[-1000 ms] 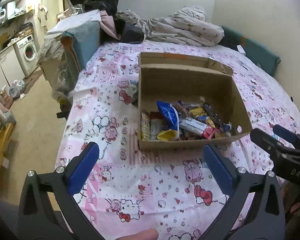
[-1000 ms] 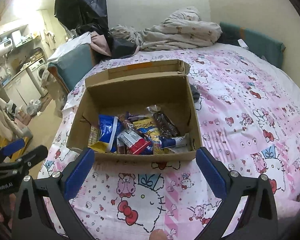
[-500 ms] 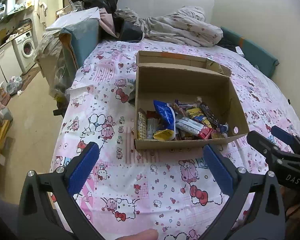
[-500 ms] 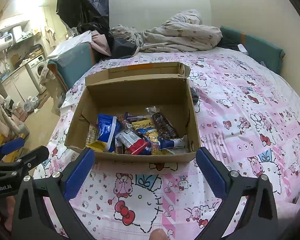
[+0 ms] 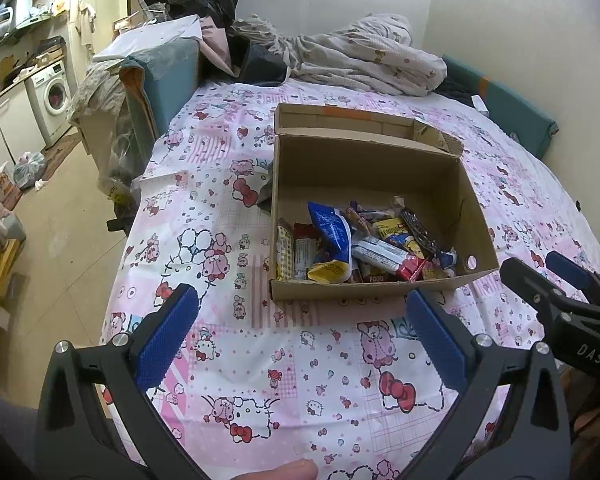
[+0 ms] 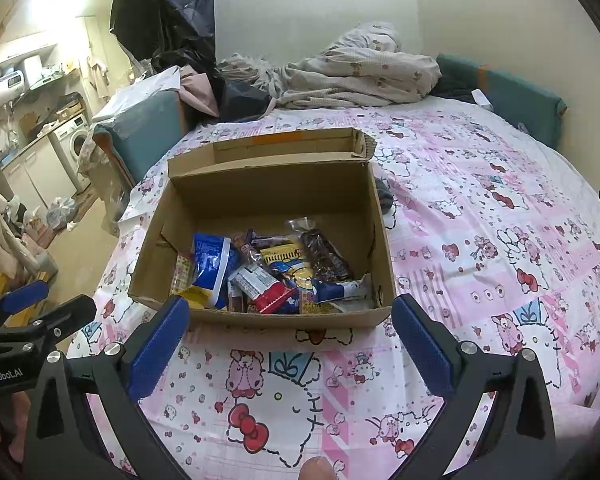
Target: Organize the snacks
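An open cardboard box sits on the pink cartoon-print bedspread. It holds a pile of wrapped snacks against its near wall, among them a blue pouch and a red-and-white bar. The box and snacks also show in the right wrist view. My left gripper is open and empty, just short of the box's near wall. My right gripper is open and empty, also just before the near wall.
A heap of bedding lies at the far end of the bed. A teal cushion lines the right wall. A teal chair with clutter stands left of the bed, and the floor drops off there. The right gripper shows in the left view.
Both grippers have drawn back and risen slightly, so the box sits a little farther off in each view. Both stay open and empty.
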A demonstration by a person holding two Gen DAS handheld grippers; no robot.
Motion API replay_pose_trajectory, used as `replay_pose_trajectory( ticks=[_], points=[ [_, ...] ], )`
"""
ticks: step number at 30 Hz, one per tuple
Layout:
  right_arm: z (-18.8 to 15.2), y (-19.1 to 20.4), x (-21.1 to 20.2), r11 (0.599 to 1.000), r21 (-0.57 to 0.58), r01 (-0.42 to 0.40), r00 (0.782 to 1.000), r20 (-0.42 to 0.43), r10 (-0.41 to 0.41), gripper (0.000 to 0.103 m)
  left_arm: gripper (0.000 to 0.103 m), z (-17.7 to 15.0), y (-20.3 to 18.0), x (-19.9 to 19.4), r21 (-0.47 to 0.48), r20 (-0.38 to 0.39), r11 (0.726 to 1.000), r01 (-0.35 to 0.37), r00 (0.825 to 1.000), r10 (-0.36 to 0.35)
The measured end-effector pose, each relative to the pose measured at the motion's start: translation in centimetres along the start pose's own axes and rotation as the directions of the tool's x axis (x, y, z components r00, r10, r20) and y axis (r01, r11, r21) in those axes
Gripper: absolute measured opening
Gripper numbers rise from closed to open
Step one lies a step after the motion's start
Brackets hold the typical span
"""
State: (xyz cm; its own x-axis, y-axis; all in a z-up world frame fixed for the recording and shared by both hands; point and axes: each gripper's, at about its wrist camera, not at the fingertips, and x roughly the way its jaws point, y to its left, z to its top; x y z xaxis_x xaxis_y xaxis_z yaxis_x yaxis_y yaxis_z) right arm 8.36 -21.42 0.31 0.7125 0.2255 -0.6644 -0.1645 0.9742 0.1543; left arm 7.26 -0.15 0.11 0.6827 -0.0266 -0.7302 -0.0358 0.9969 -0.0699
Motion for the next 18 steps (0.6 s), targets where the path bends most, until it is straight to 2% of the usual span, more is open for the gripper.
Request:
replay_pose_trajectory(
  ticks=[5,18],
  points=[
    [-0.03,0.03,0.04,1.000,0.005,-0.002,1.000,-0.002,0.002,0.103,0.103,0.36,-0.04,-0.28,-0.003,0.016,1.000,0.001,1.000,-0.001],
    [0.11,0.22,-0.02,1.000,0.013,-0.005,1.000,0.007,0.005,0.103,0.103,0.30,0.33,0.11,-0.025,0.000,1.000,-0.002,1.000,0.002]
  ],
)
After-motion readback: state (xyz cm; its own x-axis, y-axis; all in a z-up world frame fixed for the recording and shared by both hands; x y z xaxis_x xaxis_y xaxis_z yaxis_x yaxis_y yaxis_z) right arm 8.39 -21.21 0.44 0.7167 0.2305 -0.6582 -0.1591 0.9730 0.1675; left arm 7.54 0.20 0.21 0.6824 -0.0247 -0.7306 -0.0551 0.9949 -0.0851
